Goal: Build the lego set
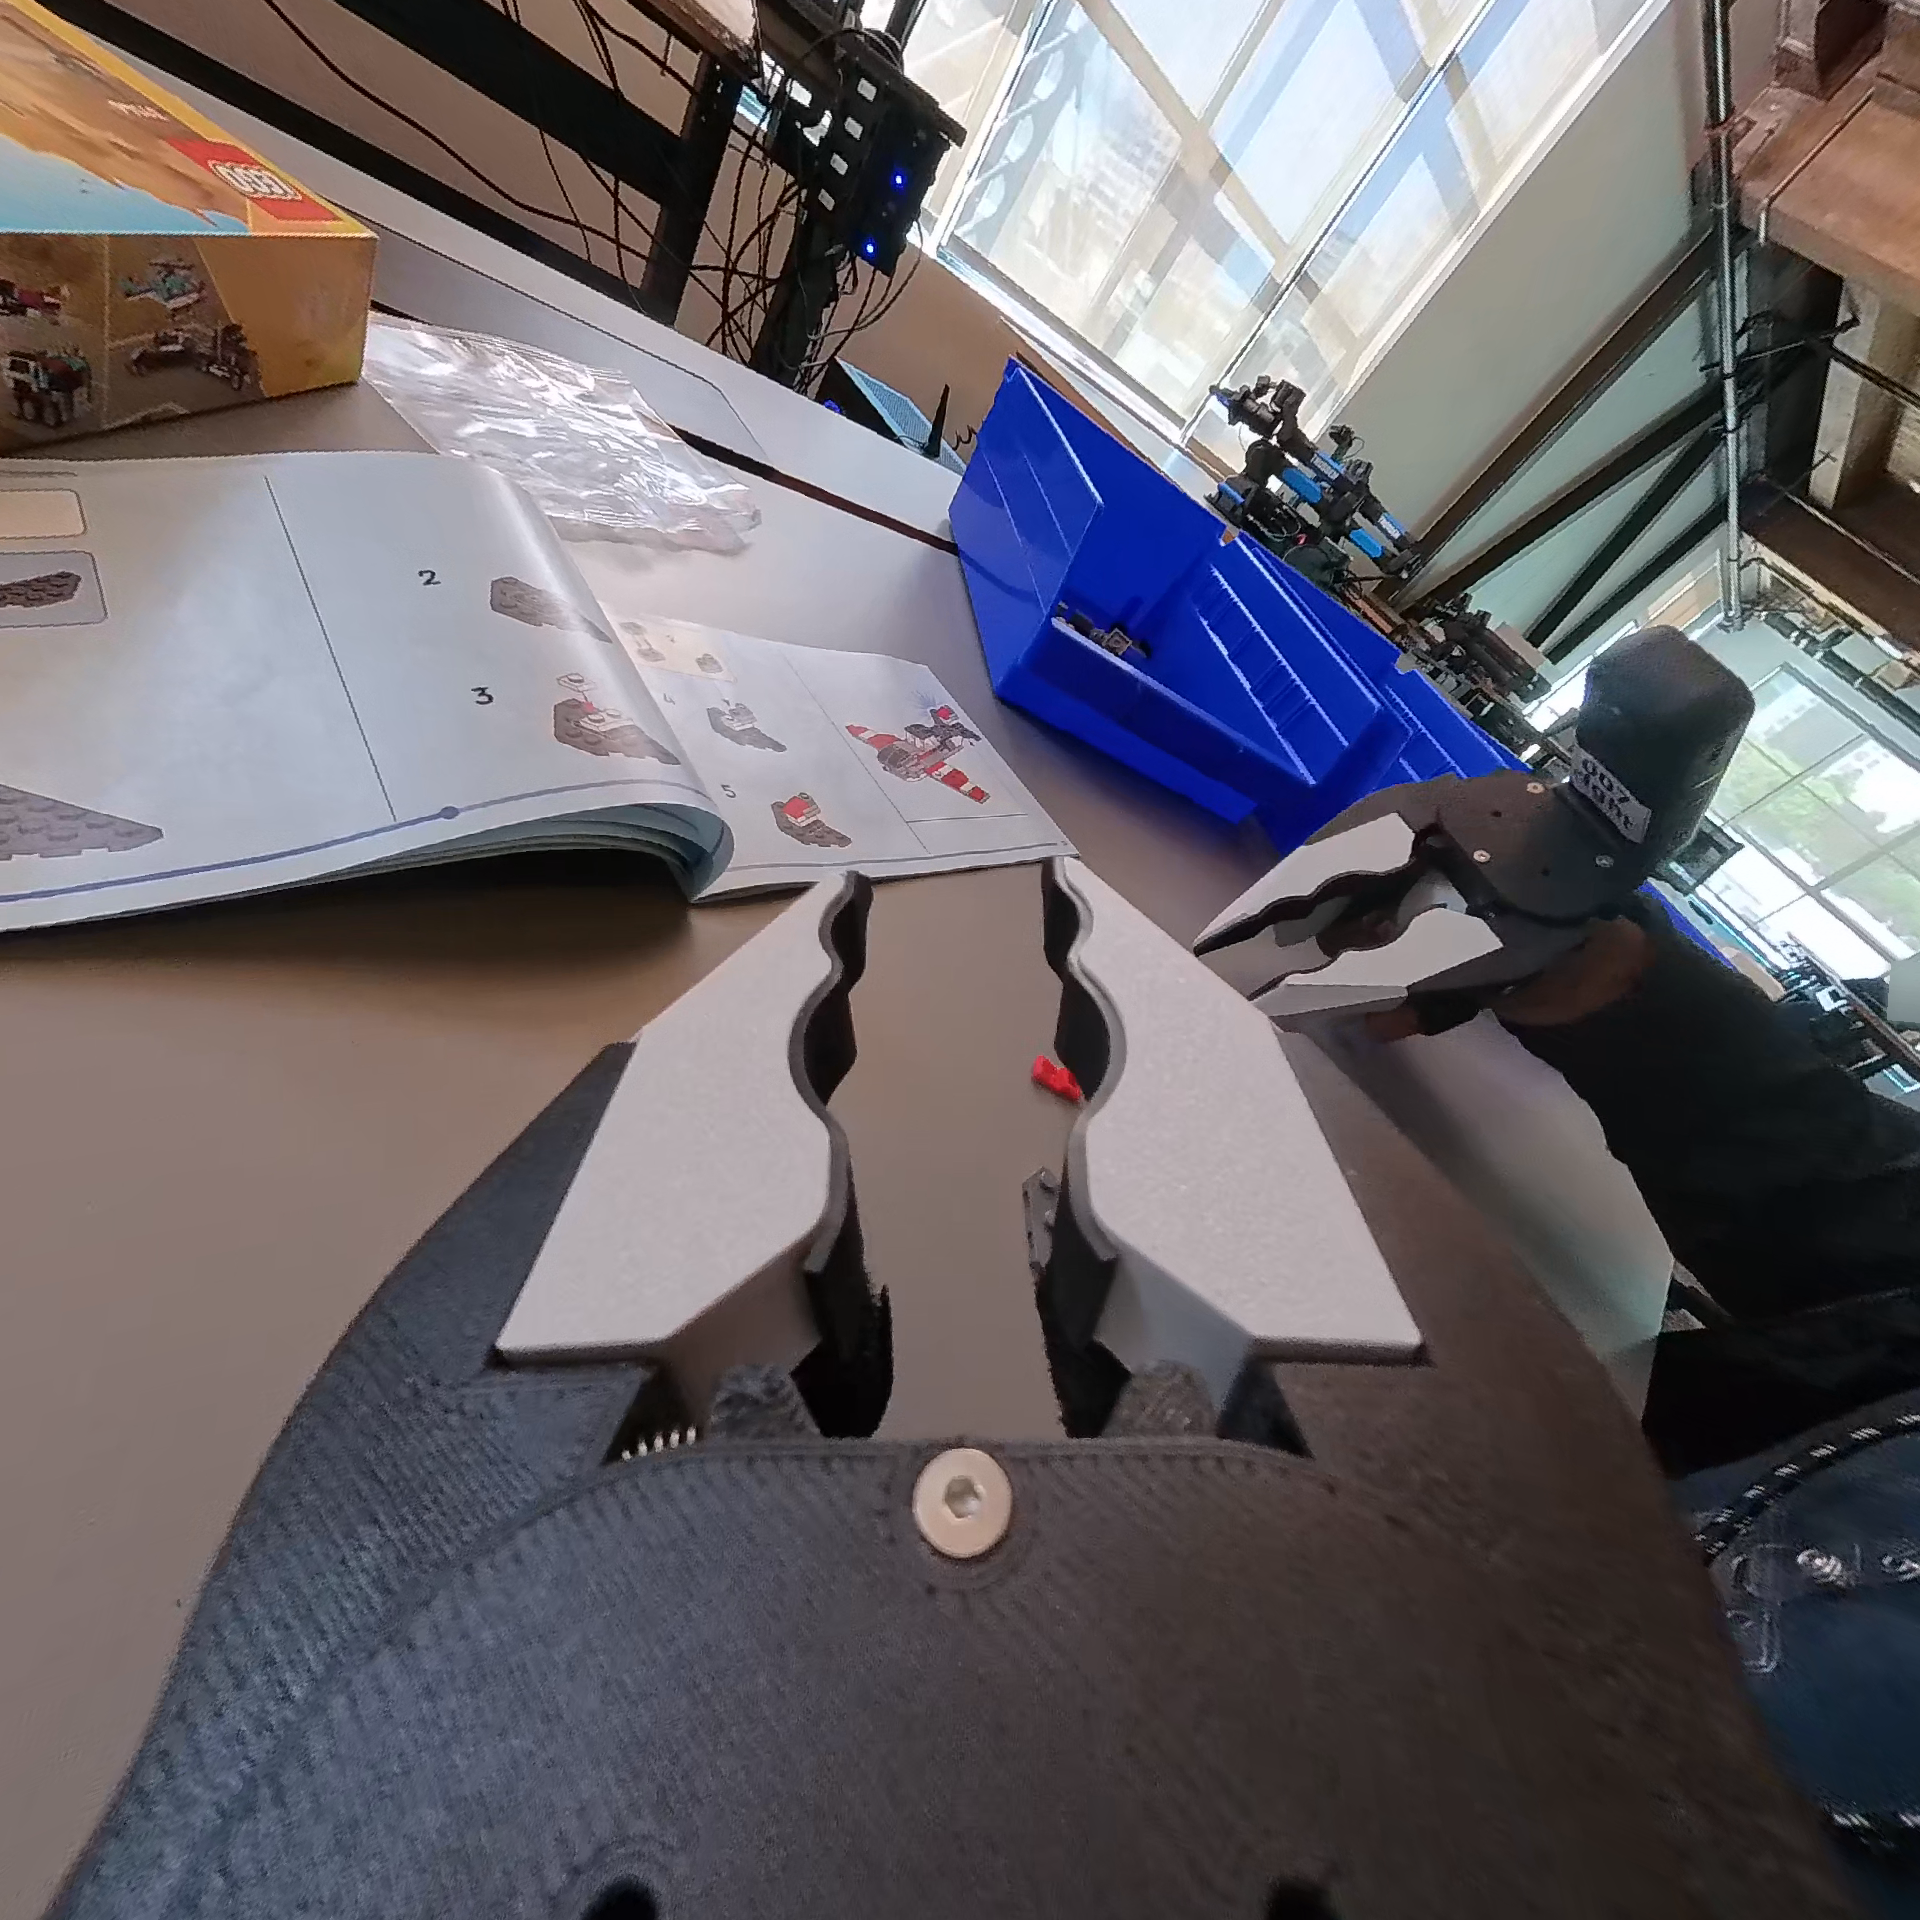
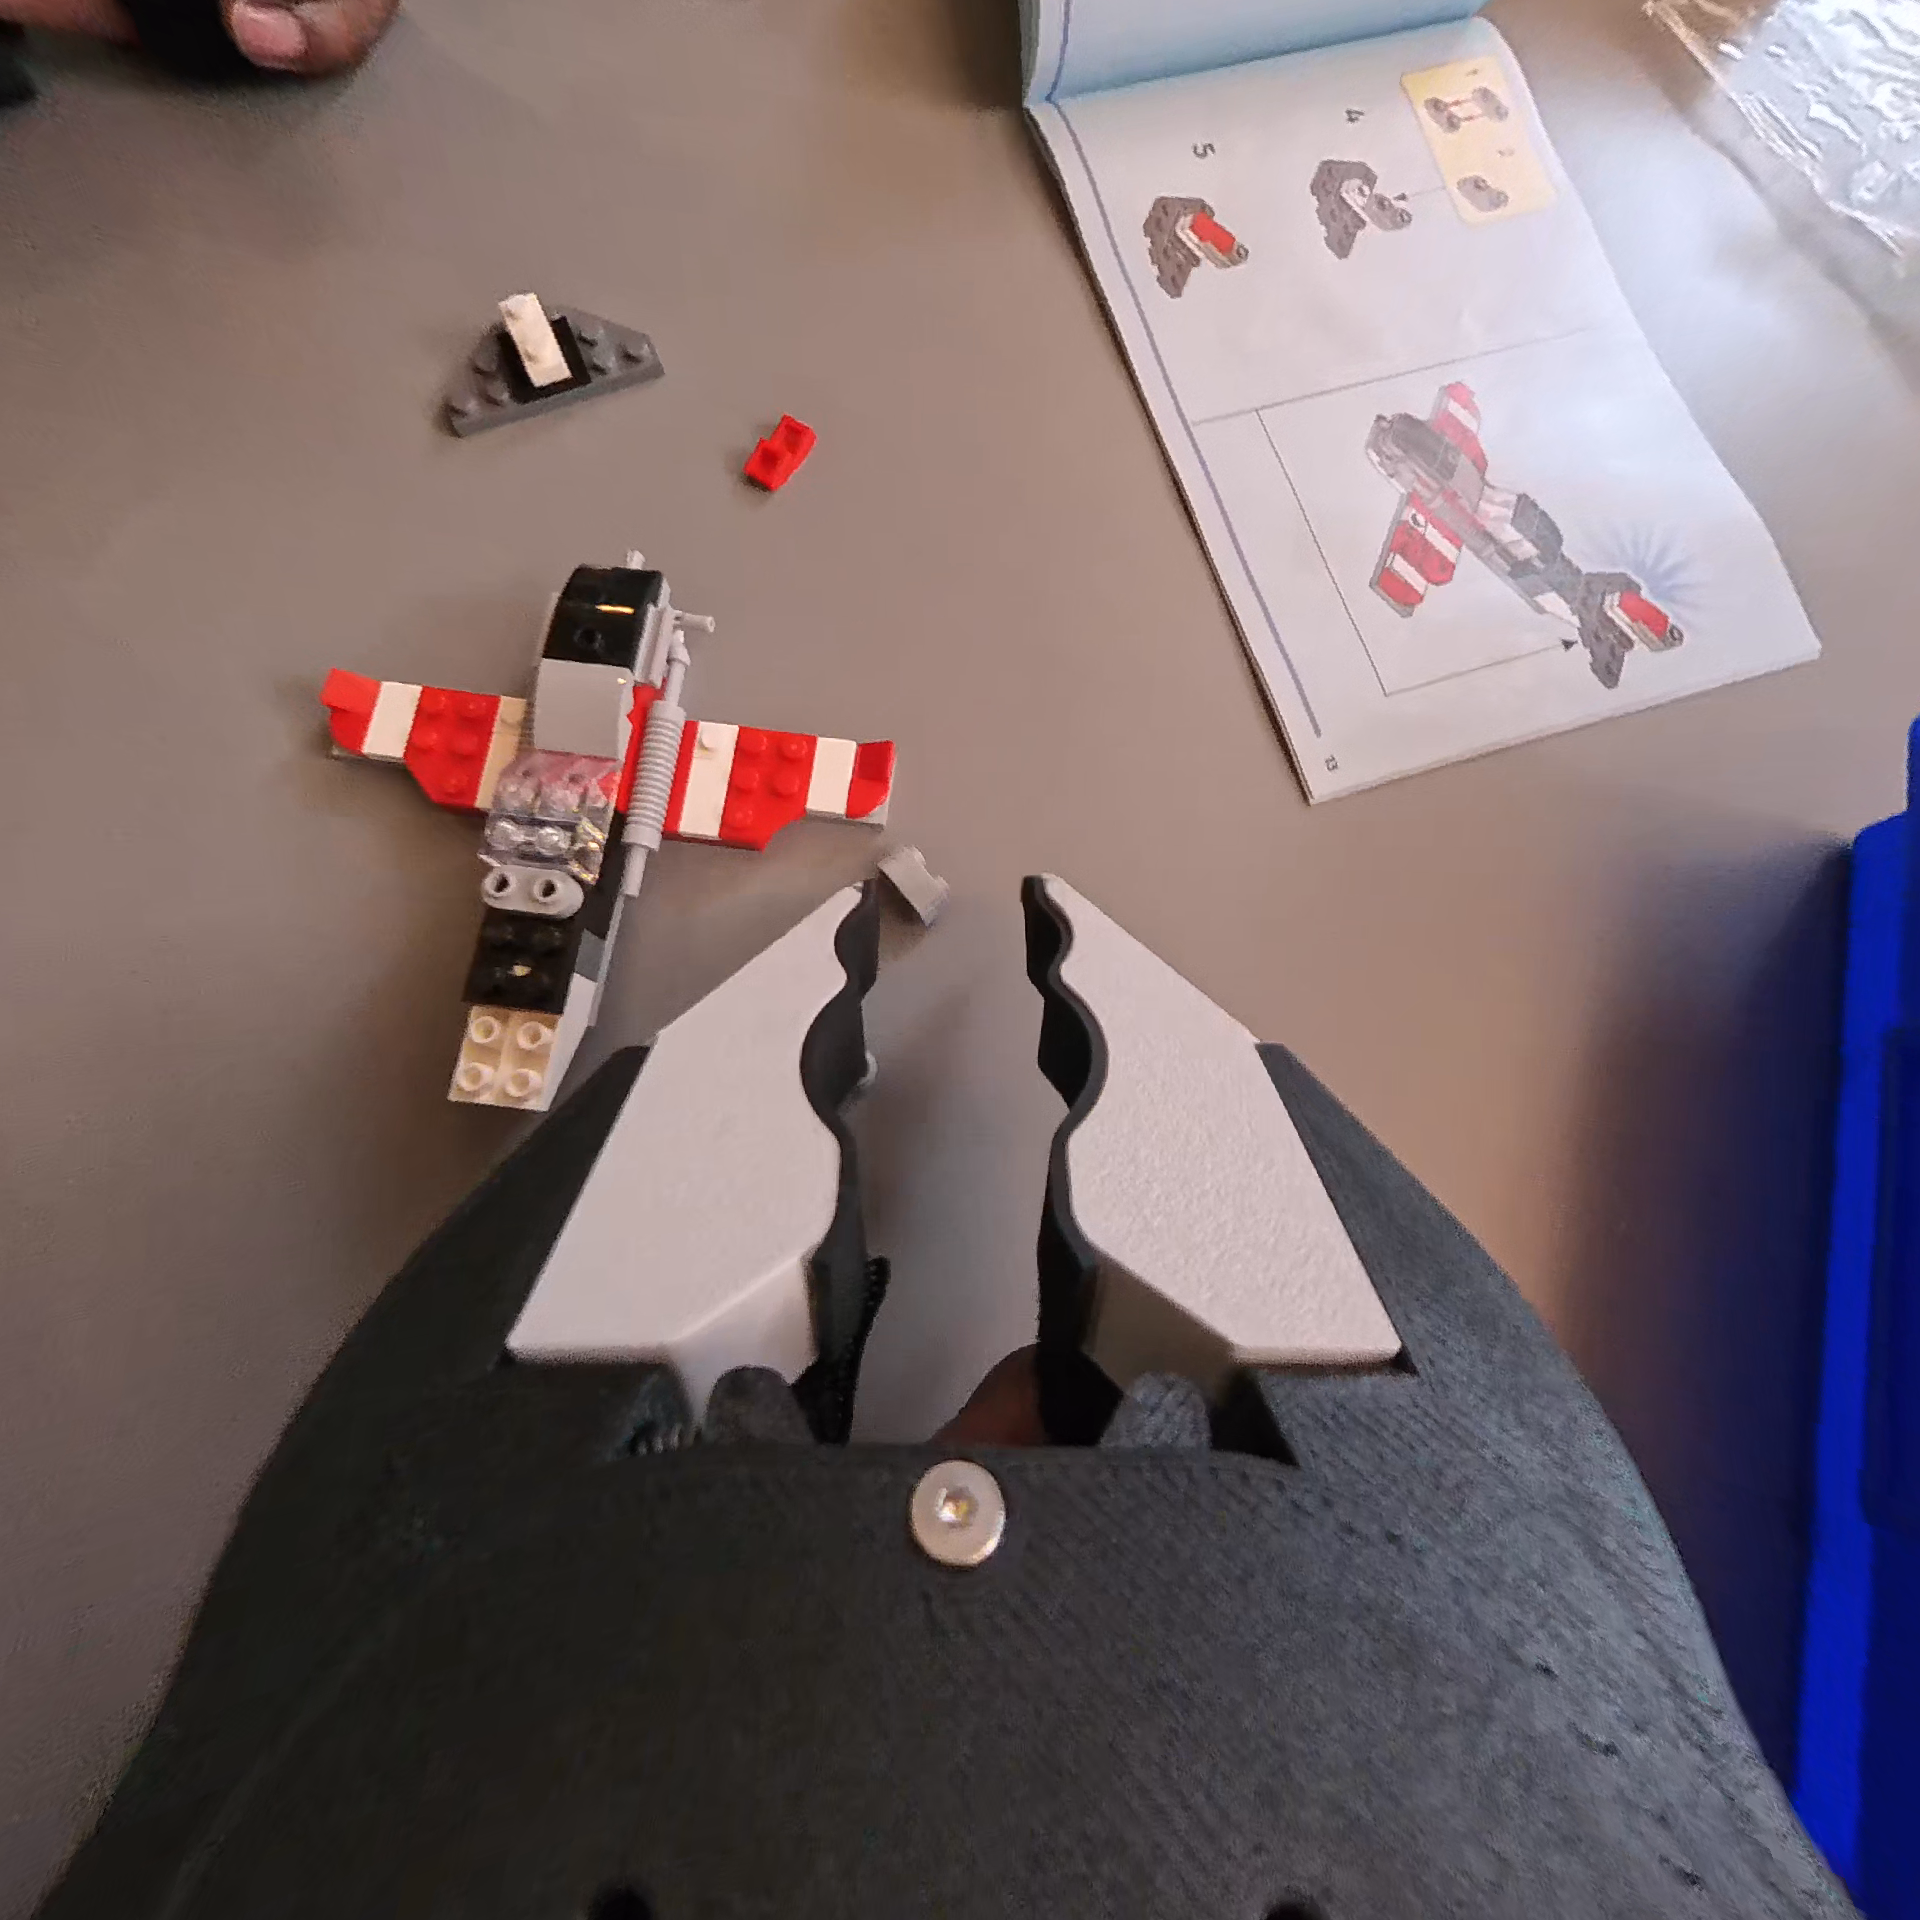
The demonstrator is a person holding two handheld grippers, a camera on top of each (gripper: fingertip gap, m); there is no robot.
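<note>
In the right wrist view a partly built red-and-white plane [image 2: 603, 769] lies on the grey table [image 2: 1039, 623]. A small red brick [image 2: 779, 450] and a dark grey wedge plate [image 2: 551, 358] with a white and black piece on it lie beyond it. A small light grey piece [image 2: 912, 881] lies right beside the left fingertip of my right gripper [image 2: 945, 883], which is open and empty. My left gripper [image 1: 956, 883] is open and empty, low over the table. The red brick [image 1: 1055, 1075] shows between its fingers. My right gripper [image 1: 1231, 971] also shows farther right.
An open instruction booklet [image 2: 1403, 416] [image 1: 312, 675] lies on the table. Behind it are a yellow set box [image 1: 156, 260] and a clear plastic bag [image 1: 551, 436]. Blue bins [image 1: 1143, 623] stand along the far right. A person's hand [image 2: 301, 31] shows at the top left edge. Across from one pair of fingers to the other is roughly 20 cm. The partly built red-and-white plane [image 2: 603, 769] lies some 5 cm from my right tips, 15 cm from my left tips.
</note>
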